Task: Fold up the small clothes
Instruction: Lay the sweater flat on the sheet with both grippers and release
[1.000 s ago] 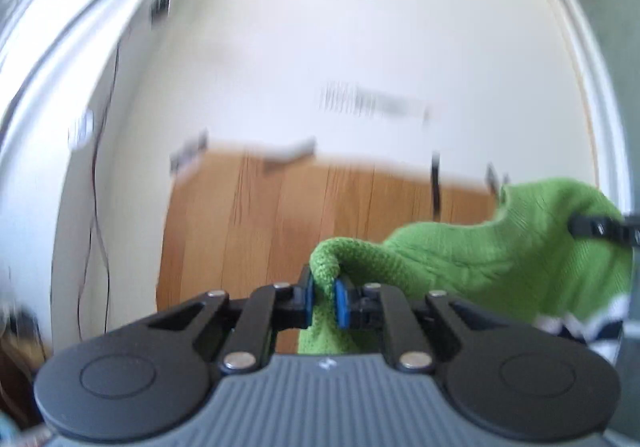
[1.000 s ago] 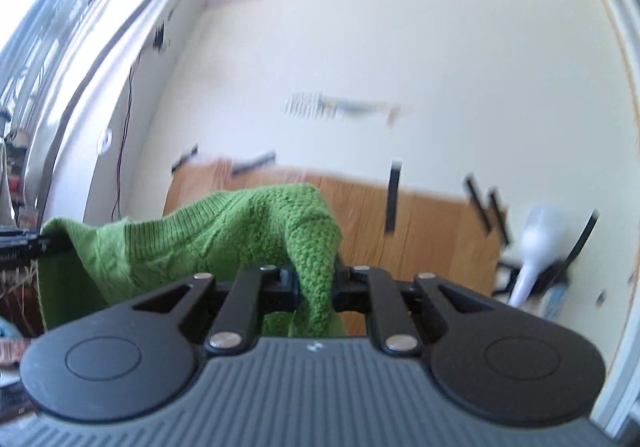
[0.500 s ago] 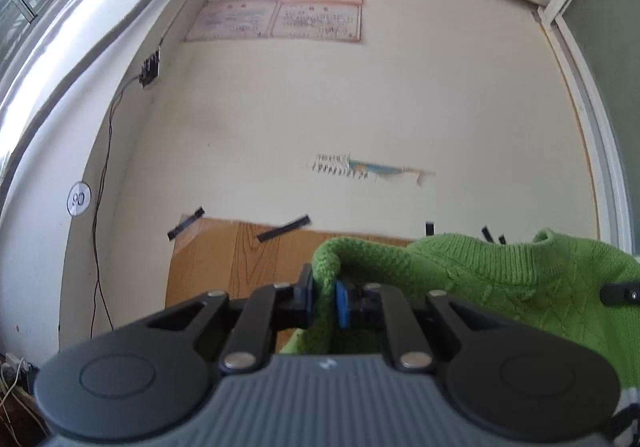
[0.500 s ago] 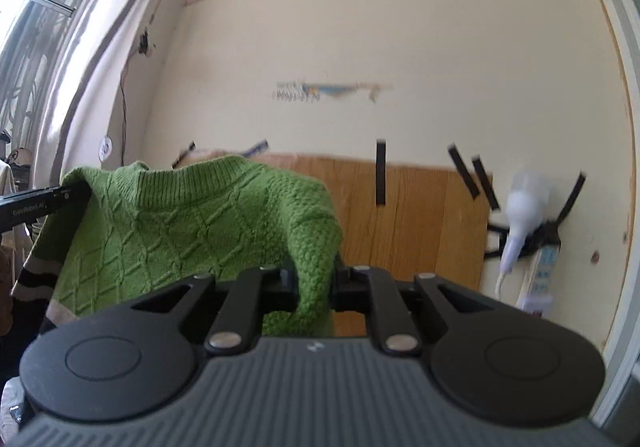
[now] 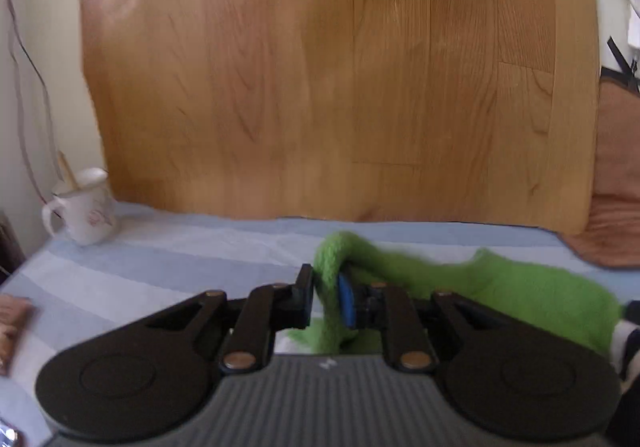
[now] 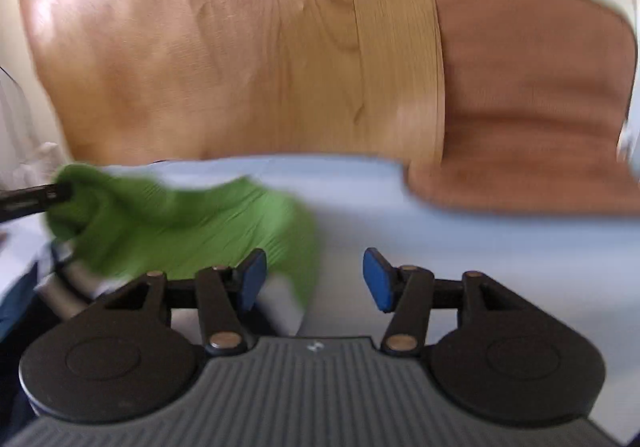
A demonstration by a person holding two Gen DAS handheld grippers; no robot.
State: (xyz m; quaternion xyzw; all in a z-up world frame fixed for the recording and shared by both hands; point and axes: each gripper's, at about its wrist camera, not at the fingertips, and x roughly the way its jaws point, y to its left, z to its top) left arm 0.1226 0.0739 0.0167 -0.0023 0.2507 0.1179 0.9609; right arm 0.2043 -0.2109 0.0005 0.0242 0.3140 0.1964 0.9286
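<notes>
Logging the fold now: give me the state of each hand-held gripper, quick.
Left hand-held gripper: closed on a fold of the green knit sweater.
Right hand-held gripper: open, holding nothing.

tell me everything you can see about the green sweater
The green sweater is a small knitted garment, bright green, with a dark and white striped edge at one end. It lies spread and rumpled on the light blue striped sheet, in front of the wooden headboard. The left tool is shut on a bunched fold of it. The right tool is open, beside the sweater's edge. Motion blur hides the knit pattern.
</notes>
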